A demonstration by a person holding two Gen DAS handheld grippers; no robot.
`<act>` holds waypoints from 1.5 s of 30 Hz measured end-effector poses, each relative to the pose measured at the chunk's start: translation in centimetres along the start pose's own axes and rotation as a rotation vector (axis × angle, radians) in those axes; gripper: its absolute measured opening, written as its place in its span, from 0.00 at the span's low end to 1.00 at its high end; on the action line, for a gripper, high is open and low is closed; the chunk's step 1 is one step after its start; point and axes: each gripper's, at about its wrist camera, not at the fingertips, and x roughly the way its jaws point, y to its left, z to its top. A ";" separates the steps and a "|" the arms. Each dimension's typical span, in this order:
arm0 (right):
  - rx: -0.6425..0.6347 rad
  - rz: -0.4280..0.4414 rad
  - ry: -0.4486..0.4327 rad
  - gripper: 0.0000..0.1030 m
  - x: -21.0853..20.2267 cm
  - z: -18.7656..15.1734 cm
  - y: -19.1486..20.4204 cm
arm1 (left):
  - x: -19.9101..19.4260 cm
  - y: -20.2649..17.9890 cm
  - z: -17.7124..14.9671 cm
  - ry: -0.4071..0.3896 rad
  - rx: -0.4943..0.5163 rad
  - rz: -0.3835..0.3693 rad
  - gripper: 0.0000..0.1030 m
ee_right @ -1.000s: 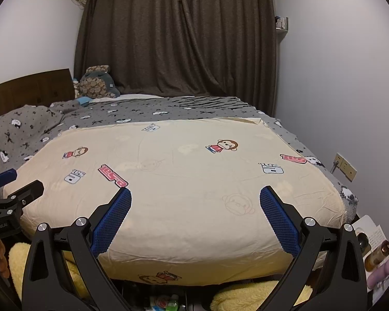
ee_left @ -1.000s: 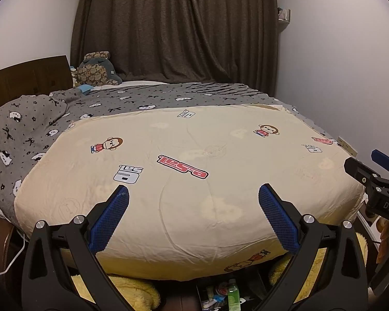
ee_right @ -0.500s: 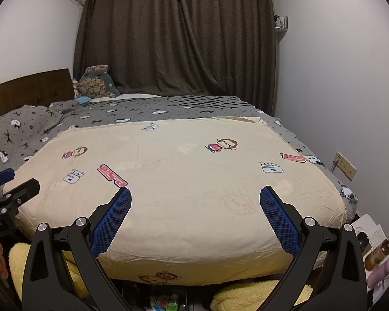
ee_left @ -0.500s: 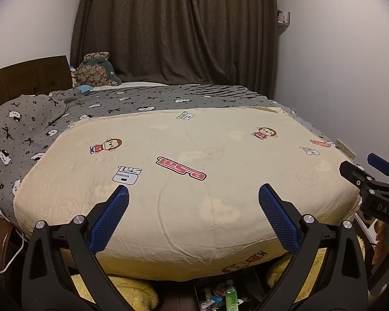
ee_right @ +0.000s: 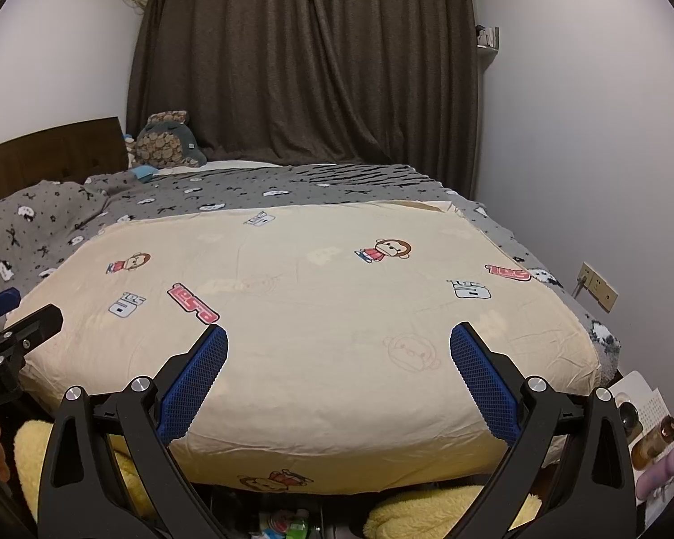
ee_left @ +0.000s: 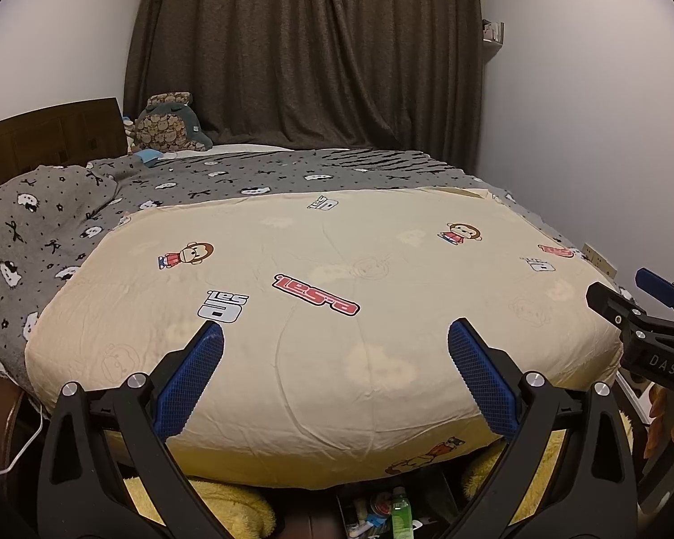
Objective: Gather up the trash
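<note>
Starting at the left, a grey patterned blanket is lying bunched against the wooden headboard, with a plush toy sitting at the far corner by the dark curtain. The left gripper is hovering at the foot of the bed, its jaws spread wide and gripping nothing. Ahead of it the cream quilt is covering most of the mattress, and no wrapper, tissue or scrap is showing anywhere on its top. Below the quilt's near edge, in the dark gap by the floor, a green bottle and some small clutter are standing together; whether these are trash or stored things is probably not decidable from this dim strip. Further right, the right gripper is hanging level with the other, jaws likewise spread and empty. At the far right edge a white card and some bottles are resting on the floor beside the wall socket.

No bin or bag is appearing in either view. A bare bed with empty grippers is fitting both a search just getting under way and a sweep already cleared.
</note>
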 end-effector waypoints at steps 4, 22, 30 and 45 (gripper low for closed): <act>-0.001 0.000 -0.001 0.97 0.0 0.1 0.0 | 0.0 0.0 0.0 0.001 0.000 0.000 0.92; -0.005 0.011 -0.001 0.97 0.2 0.2 0.1 | -0.2 -0.1 0.2 -0.003 -0.003 0.002 0.92; -0.004 0.013 -0.005 0.97 0.1 0.2 0.2 | -0.2 -0.2 0.1 -0.003 -0.005 0.005 0.92; -0.005 0.020 -0.010 0.97 0.0 0.3 0.4 | -0.2 -0.2 0.1 -0.012 -0.013 0.011 0.92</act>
